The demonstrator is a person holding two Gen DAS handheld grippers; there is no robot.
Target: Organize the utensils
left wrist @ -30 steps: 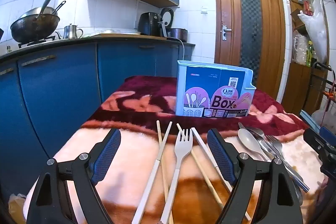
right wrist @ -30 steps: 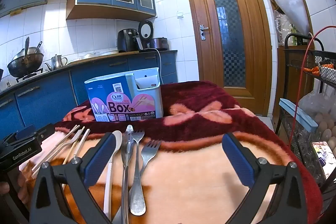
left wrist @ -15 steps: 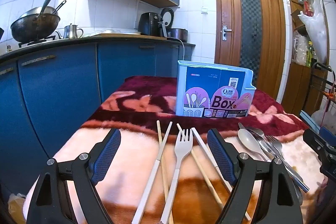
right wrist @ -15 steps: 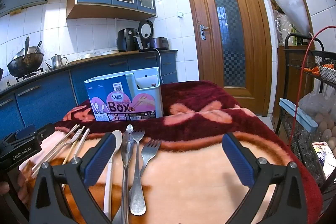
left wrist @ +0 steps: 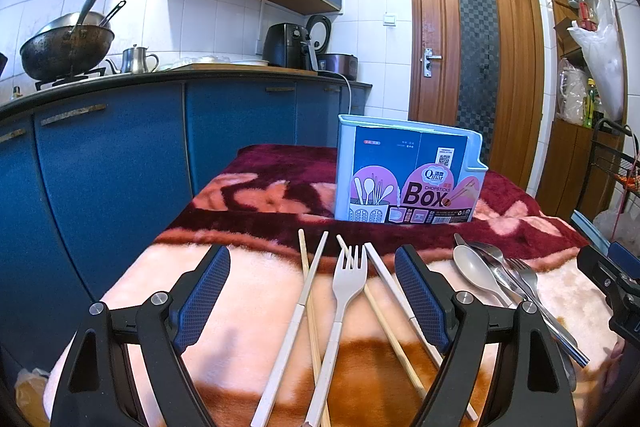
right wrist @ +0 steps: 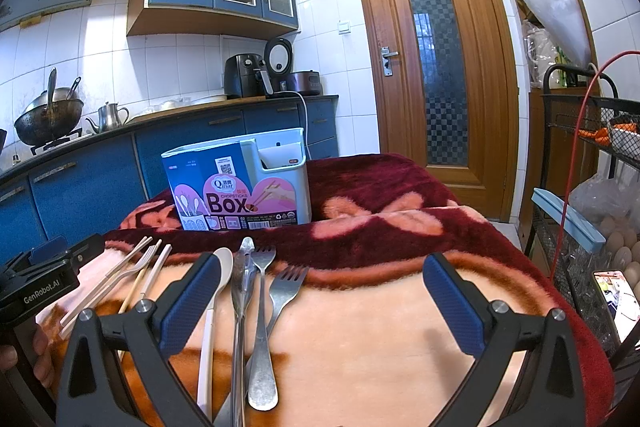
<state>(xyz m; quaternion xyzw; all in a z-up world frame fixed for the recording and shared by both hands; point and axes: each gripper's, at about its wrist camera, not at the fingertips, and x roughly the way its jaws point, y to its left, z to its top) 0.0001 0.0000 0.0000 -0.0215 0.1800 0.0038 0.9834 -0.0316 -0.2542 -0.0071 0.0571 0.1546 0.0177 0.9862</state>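
Although nothing is yet in either tool's grasp, the utensils lie ready on a plush blanket (left wrist: pixel 248 291), and both the left gripper (left wrist: pixel 312 301) and the right gripper (right wrist: pixel 320 301) stand with jaws spread wide and empty. In the left wrist view, low at centre, the pale plastic fork (left wrist: pixel 347 291) lies between the spread jaws, tines pointing up the frame, flanked by four chopsticks as far as I can count: two white chopsticks (left wrist: pixel 298 311) and two wooden chopsticks (left wrist: pixel 386 323), some crossing each other. In the right wrist view, lower left of centre, lie one pale spoon (right wrist: pixel 218 283), one metal knife (right wrist: pixel 242 287) and two metal forks (right wrist: pixel 264 307), packed side by side and partly overlapping; the spoon's bowl sits just beside the inner left pad. The chopsticks box (right wrist: pixel 240 187) stands upright at mid-frame, beyond both groups, with a smaller side pocket on its right end. I judge the plastic fork and chopsticks to be light, stiff and thin, prone to roll or slip out of a pinch; taking them across the middle of the shaft should keep them level. The metal pieces look heavier and smoother, so a firm hold on the handle, clear of neighbours, seems wise. The soft pile should let fingers sink beneath a flat piece.
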